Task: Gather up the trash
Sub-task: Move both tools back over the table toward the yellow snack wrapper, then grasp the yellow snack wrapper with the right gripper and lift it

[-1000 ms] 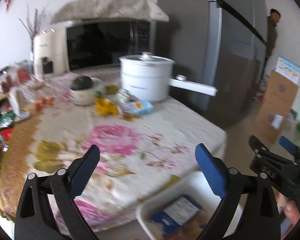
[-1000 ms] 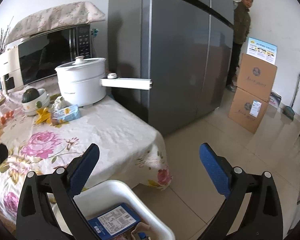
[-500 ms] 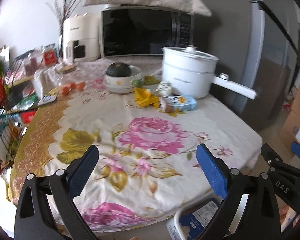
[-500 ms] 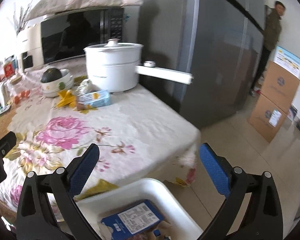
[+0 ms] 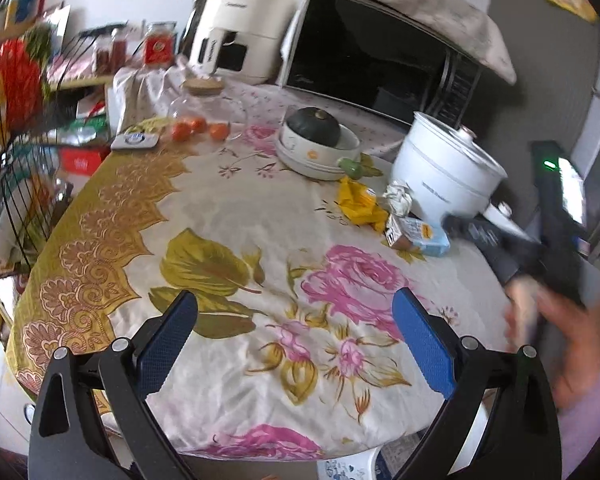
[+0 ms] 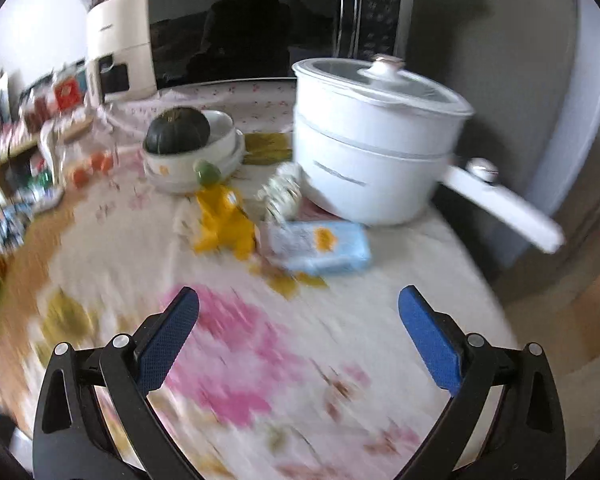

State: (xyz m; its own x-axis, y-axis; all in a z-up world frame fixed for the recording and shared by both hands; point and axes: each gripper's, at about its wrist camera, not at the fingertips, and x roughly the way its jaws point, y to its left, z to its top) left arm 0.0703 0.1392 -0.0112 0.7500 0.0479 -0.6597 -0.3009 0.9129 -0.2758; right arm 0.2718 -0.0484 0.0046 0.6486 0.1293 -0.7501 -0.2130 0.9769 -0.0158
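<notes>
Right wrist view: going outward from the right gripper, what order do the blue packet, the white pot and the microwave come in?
From the right gripper, jaws open and empty:
1. Blue packet, lying flat on the tablecloth just ahead, centre.
2. White pot, behind the packet, to the right.
3. Microwave, at the back against the wall.

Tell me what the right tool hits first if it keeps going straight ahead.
Probably the light blue packet, lying on the tablecloth ahead of the open right tool; the white pot stands behind it. Blur makes depth uncertain.
</notes>
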